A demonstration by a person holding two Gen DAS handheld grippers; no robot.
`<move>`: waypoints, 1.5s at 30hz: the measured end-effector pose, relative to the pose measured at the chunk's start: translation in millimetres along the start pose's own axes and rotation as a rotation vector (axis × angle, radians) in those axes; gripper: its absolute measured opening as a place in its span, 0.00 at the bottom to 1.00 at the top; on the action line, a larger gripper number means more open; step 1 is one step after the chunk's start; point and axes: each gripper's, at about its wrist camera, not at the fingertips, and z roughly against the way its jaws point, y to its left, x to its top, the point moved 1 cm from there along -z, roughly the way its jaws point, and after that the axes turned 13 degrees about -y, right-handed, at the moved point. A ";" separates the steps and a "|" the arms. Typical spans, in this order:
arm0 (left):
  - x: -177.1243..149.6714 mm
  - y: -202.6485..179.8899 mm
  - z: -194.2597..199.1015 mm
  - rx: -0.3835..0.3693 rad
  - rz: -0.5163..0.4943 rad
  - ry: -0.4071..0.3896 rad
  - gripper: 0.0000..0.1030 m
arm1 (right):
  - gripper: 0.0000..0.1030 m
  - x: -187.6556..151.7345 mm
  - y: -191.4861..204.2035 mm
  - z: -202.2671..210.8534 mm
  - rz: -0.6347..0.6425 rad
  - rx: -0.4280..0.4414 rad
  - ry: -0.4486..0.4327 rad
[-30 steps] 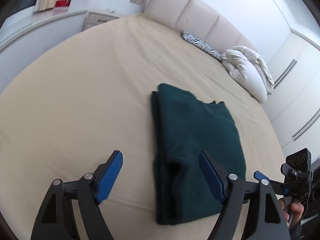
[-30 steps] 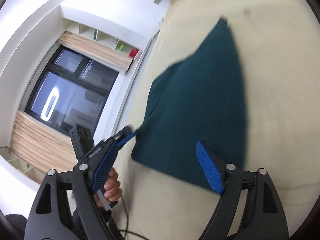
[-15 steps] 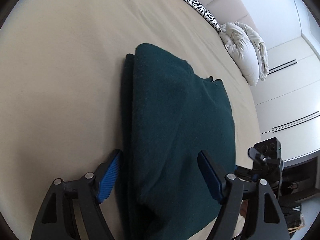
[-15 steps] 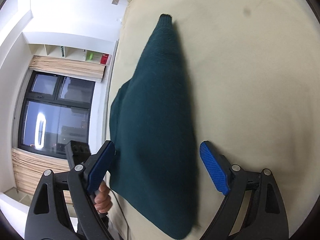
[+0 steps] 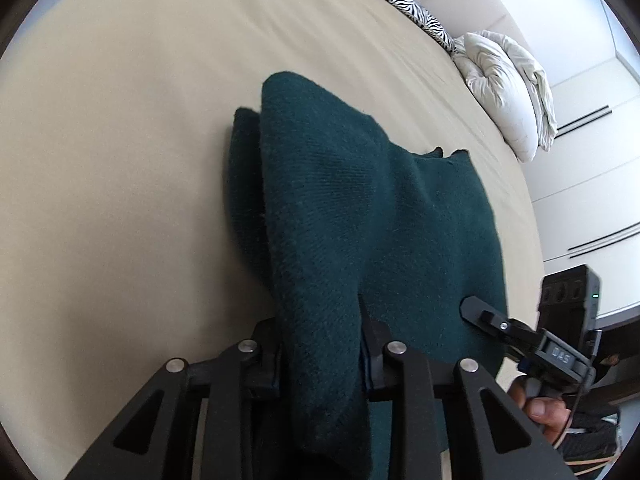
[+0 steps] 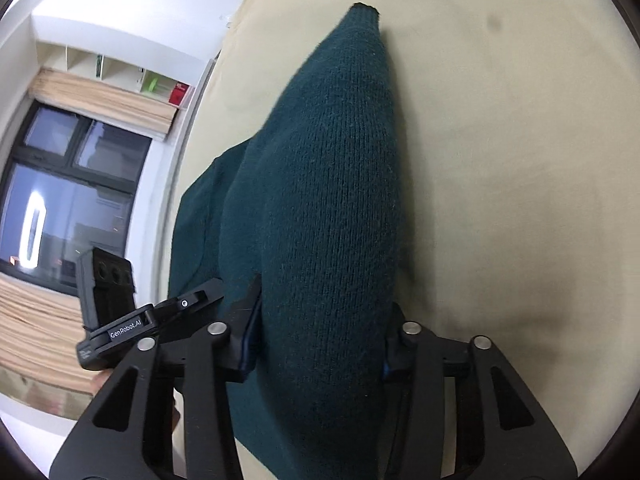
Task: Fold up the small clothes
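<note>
Both jaws have just been closing, and each now pinches the near edge. Left gripper (image 5: 320, 360) clamps the sweater (image 5: 360, 208) at 6 o'clock; right gripper (image 6: 316, 336) likewise. The sweater lies half-folded on the bed (image 5: 120, 160), bunching upward. Grasp looks done; next comes lifting the edge over toward 12 o'clock.

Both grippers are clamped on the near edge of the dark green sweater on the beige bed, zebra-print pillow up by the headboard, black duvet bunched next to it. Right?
Almost. The bunched duvet is white, not black, as the left wrist view shows. The rest holds: left gripper and right gripper have just closed onto the near edge of the dark green sweater on the beige bed, with the zebra-print pillow by the headboard.
</note>
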 end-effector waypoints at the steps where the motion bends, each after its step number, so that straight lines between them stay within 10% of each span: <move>1: -2.8 -3.6 5.3 -0.007 0.001 0.000 0.26 | 0.38 -0.9 5.3 7.0 0.017 -0.002 -0.006; 15: -116.2 -93.0 92.7 -0.093 -0.184 -0.050 0.26 | 0.36 -74.0 11.8 154.7 0.031 0.116 -0.063; 22: -173.9 -81.0 52.1 -0.024 -0.178 0.006 0.28 | 0.39 -111.3 -30.7 132.5 -0.017 0.088 -0.029; 27: -181.0 -61.3 48.4 -0.057 -0.106 -0.020 0.36 | 0.46 -127.7 -60.5 128.5 -0.171 0.141 -0.080; 45: -199.8 -57.0 72.6 0.026 -0.222 -0.119 0.47 | 0.38 -208.0 -61.0 203.4 0.015 -0.075 -0.176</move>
